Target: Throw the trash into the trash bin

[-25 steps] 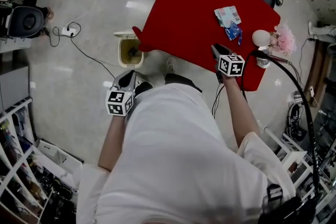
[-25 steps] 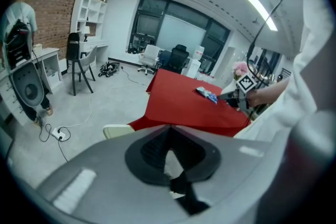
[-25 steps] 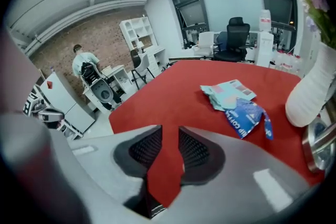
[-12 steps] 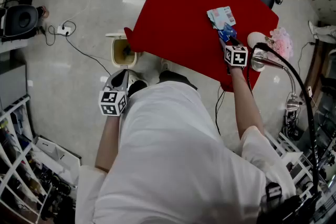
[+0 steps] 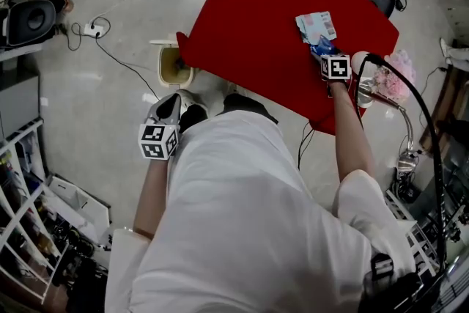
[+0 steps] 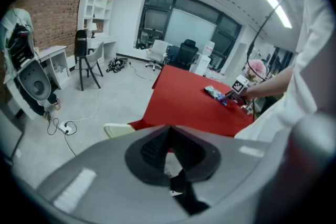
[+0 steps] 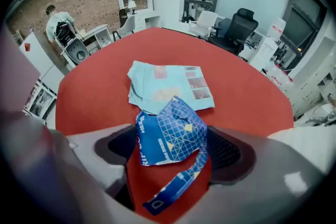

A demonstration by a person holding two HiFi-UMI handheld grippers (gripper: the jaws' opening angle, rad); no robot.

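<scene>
Wrapper, blue with a grid print [image 7: 170, 139], lies on the red tabletop [image 7: 94, 92], right between the jaws of my right gripper [image 5: 323, 55]. Those jaws have just been opening and now stand spread wide, one pad on each side of the wrapper. As far as I can see, neither presses on it. A torn strip of the wrapper trails back toward the camera. Just beyond lies a pale blue-green packet [image 7: 168, 84], its near edge under the wrapper.

Head view: the right gripper points steeply down at the tabletop. My left gripper [image 5: 169, 106] hangs over the floor, off the tabletop, jaws pressed together on nothing. Trash bin [image 5: 163, 68] stands on the floor beside the tabletop's corner, just ahead of the left gripper and well apart from the wrapper.
</scene>
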